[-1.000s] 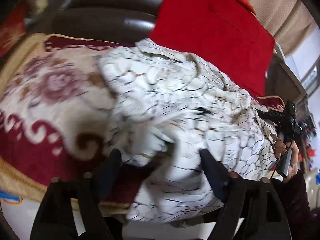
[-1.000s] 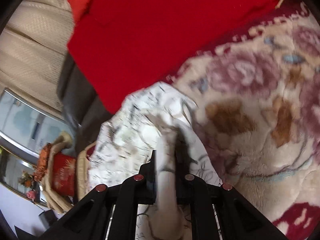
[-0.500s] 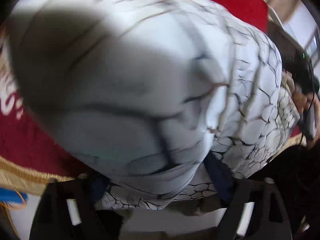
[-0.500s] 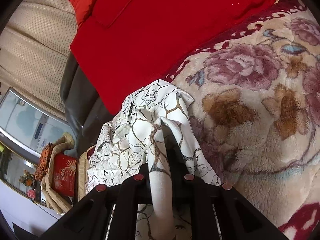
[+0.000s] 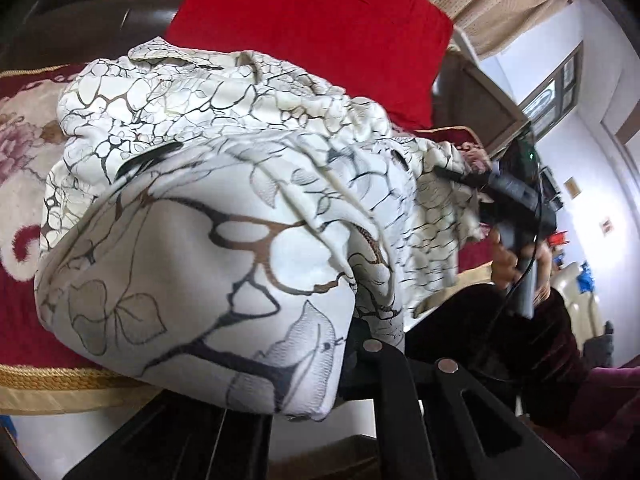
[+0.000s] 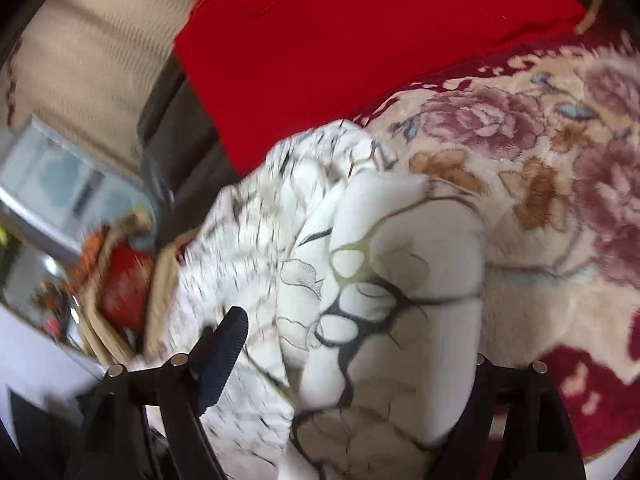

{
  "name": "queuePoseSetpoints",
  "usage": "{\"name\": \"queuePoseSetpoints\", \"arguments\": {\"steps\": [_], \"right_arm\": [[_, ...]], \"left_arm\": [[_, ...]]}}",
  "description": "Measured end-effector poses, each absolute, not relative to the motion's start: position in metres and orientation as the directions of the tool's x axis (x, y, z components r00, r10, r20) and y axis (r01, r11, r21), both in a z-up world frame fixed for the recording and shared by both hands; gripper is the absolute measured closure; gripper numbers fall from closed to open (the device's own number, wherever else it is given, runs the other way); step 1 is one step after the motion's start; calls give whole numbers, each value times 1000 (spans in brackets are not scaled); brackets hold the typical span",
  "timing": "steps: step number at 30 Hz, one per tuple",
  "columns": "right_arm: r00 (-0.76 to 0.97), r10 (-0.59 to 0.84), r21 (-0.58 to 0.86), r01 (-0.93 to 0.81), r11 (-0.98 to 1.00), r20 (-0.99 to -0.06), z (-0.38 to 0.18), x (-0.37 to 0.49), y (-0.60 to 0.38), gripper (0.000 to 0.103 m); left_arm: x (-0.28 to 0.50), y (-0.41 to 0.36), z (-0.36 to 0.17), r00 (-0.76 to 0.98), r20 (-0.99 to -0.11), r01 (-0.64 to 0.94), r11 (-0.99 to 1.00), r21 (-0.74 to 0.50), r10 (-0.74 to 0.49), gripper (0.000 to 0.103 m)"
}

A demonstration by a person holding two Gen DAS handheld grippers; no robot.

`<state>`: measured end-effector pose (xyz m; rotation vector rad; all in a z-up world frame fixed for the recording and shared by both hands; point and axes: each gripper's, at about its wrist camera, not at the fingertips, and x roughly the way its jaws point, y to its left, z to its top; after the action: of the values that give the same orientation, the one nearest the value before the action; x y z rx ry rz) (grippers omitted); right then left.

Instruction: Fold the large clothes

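Observation:
A white garment (image 5: 240, 128) with a black and gold crackle print lies bunched on a floral blanket (image 5: 24, 148). A fold of it drapes over my left gripper (image 5: 316, 364) and hides both fingertips; the jaws are shut on that fold. In the right wrist view the same garment (image 6: 360, 260) fills the gap of my right gripper (image 6: 356, 332), whose jaws are opening. Its left finger (image 6: 228, 340) stands clear of the cloth and the right one is hidden behind it. From the left wrist view, the right gripper (image 5: 516, 200) shows at the garment's far end, held by a hand (image 5: 508, 264).
A red cushion (image 5: 320, 24) leans on the dark sofa back (image 5: 100, 12) behind the garment. The blanket (image 6: 540, 160) spreads to the right in the right wrist view. A beige curtain (image 6: 80, 40) and a window are at the far left. The blanket's gold fringe (image 5: 60, 380) marks the seat edge.
My left gripper went from wide open to shut with a fold of the garment in it. My right gripper let go of the strip it pinched and its jaws spread apart.

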<state>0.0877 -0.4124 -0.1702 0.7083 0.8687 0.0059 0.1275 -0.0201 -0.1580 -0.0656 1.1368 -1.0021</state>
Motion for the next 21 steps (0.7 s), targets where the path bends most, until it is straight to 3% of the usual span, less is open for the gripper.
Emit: {"name": "queuePoseSetpoints", "arguments": {"steps": [1, 2, 4, 8, 13, 18, 21], "right_arm": [[650, 254, 532, 273, 801, -716, -167, 84, -408, 64], [633, 227, 492, 280, 824, -740, -164, 79, -406, 81], [603, 279, 524, 276, 806, -747, -163, 70, -406, 90], [585, 396, 604, 211, 769, -708, -147, 60, -400, 91], [687, 483, 739, 117, 664, -543, -108, 76, -417, 91], [811, 433, 853, 146, 500, -393, -93, 137, -469, 91], [851, 389, 901, 196, 386, -352, -113, 182, -499, 86]], "left_arm": [[125, -16, -157, 46, -712, 623, 577, -528, -701, 95], [125, -13, -155, 36, -701, 615, 569, -546, -712, 95], [125, -9, -147, 13, -676, 598, 547, -585, -737, 95], [116, 3, -115, 2, -617, 603, 493, -627, -787, 95], [166, 31, -55, 103, -527, 575, 483, -661, -844, 95], [270, 29, -35, 184, -564, 494, 572, -655, -805, 94], [360, 18, -66, 153, -615, 338, 625, -703, -774, 92]]}}
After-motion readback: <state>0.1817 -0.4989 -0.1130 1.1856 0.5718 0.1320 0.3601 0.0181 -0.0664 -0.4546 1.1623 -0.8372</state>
